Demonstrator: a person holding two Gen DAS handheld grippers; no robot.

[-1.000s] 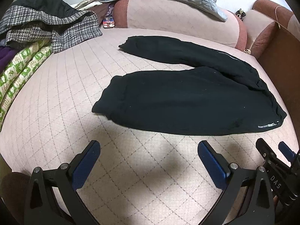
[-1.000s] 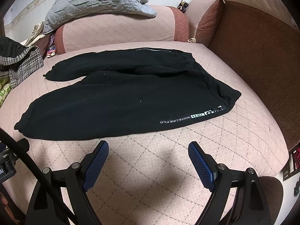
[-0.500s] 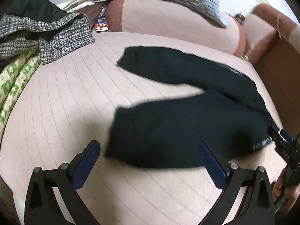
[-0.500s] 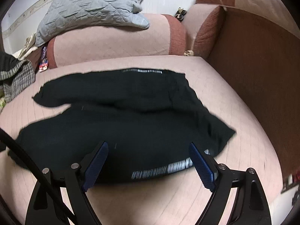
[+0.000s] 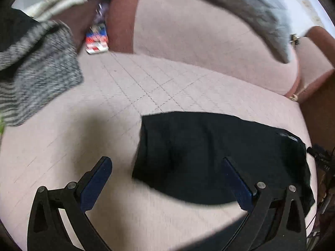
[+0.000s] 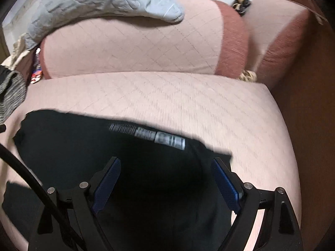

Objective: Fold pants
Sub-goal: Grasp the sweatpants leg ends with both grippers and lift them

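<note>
Pink quilted upholstery [image 5: 146, 87] forms the work surface, a sofa seat backed by one pink cushion with brown ends [image 6: 134, 48]. One pair of black pants [image 5: 219, 156] is laid flat on the seat. Both views are smeared by motion blur, so fabric seams and folds cannot be resolved. In the left wrist view the garment's lower edge is cut off by the right-hand finger of the left gripper [image 5: 167, 179]; its far right portion runs toward the frame edge, where a dark piece of hardware is seen but cannot be identified. The left gripper is seen spread wide, nothing between its two blue-padded fingers [image 5: 96, 179], one finger over bare upholstery and the other over the cloth.

In the right wrist view the pants [image 6: 88, 142] fill the lower centre, with one white printed strip [image 6: 159, 137] noted along the far edge; its lettering is illegible. The right gripper [image 6: 167, 182] is likewise spread wide and unloaded, both fingers over the black fabric; contact cannot be confirmed.

One grey quilted blanket [image 6: 90, 2] is draped over the cushion. One grey checked garment [image 5: 39, 77] lies at the left, partly cropped. One red, white and blue packet [image 5: 97, 44] is wedged behind it, its detail blurred.
</note>
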